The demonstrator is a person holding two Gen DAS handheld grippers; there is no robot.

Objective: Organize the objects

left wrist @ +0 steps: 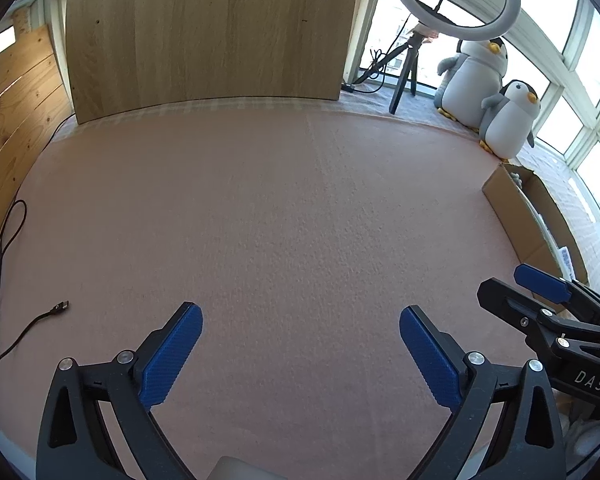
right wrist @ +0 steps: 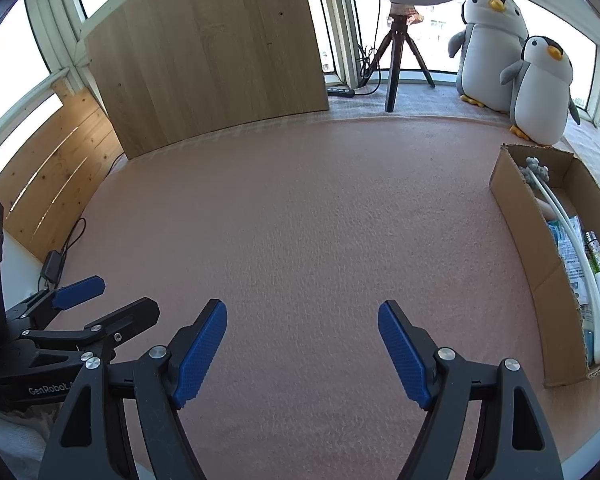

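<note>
Left gripper [left wrist: 300,354]: level above the pink mat [left wrist: 280,220], near its front edge, fingers spread wide, holding nothing.
Right gripper [right wrist: 302,350]: alongside, same height, fingers wide apart, empty.
Cardboard box [right wrist: 524,240]: at the mat's right edge, holding packets and tubes.
Plush penguins [right wrist: 540,88]: beyond the far right corner.

Bright daylight from blown-out windows [right wrist: 428,20] (rear, right), soft shadows, sharp focus, fisheye-curved dark corners
</note>
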